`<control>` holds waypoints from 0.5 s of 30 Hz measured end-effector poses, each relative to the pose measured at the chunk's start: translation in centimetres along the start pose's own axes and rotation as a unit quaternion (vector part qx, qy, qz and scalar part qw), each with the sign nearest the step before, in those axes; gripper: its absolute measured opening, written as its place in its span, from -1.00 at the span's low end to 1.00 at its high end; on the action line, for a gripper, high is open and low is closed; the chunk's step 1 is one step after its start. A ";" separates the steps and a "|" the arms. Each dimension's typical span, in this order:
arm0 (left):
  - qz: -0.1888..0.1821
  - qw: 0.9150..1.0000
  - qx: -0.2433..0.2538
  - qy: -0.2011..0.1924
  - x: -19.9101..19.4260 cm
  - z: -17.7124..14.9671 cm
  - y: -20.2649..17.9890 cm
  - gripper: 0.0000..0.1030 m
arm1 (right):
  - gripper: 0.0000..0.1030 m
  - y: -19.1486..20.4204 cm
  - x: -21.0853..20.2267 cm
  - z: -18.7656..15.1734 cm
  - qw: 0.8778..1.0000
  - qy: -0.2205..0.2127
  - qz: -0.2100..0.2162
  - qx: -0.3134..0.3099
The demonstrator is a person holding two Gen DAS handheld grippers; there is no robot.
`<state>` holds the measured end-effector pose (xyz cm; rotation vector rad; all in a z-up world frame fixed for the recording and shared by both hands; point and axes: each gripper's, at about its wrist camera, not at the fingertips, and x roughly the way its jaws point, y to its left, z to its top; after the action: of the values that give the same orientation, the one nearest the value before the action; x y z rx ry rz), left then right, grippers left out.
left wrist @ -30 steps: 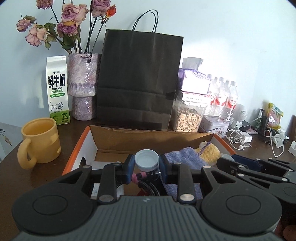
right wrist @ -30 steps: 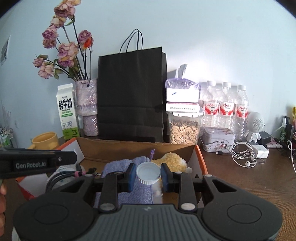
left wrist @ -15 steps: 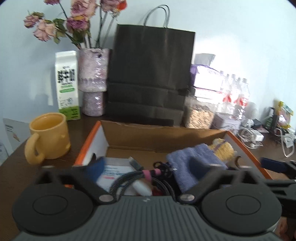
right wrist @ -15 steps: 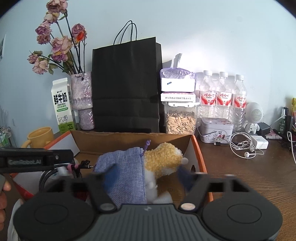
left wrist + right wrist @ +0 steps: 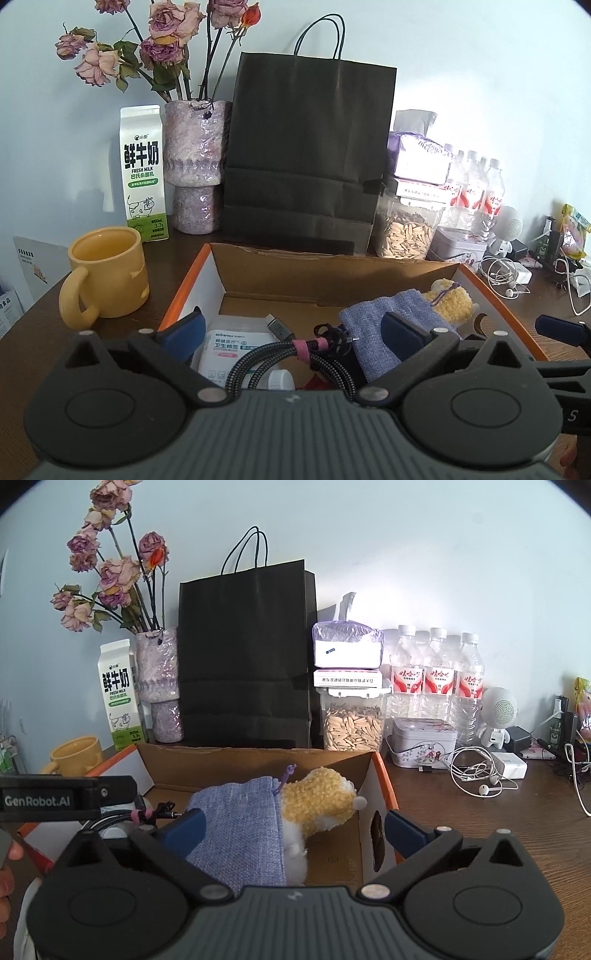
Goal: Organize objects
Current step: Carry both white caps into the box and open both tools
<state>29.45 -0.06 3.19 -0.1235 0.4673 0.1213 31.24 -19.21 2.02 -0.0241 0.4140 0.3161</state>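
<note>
Here both grippers, left (image 5: 291,330) and right (image 5: 293,821), gaped empty over the box (image 5: 332,273); small white-capped bottle (image 5: 279,379) lay just below-near the left one.

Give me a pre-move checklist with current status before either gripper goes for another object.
1. Left gripper open, nothing between its jaws: ok.
2. Right gripper open, nothing clamped: ok.
3. Cardboard box upright, top open: ok.
4. White-capped bottle lying inside the box: ok.
5. Braided cable fully within the box: cannot tell.
6. Free floor space beside the blue pouch: ok.
</note>
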 end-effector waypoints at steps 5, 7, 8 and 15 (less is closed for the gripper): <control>-0.005 1.000 0.000 -0.003 -0.5 0.1 0.0 1.00 | 1.00 0.1 -0.7 0.0 1.000 -0.004 0.001 -0.002; -0.006 1.000 -0.001 -0.004 -0.9 0.0 0.0 1.00 | 1.00 0.2 -1.0 0.0 1.000 -0.006 0.002 -0.004; -0.007 1.000 -0.001 -0.005 -1.0 0.0 0.0 1.00 | 1.00 0.2 -1.2 0.0 1.000 -0.007 0.002 -0.005; -0.009 1.000 -0.005 -0.017 -3.1 -0.6 0.5 1.00 | 1.00 0.6 -2.8 -0.4 1.000 -0.014 0.007 -0.016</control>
<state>26.37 0.04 4.02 -0.1349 0.4321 0.1083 28.48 -19.50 2.79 -0.0474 0.3825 0.3364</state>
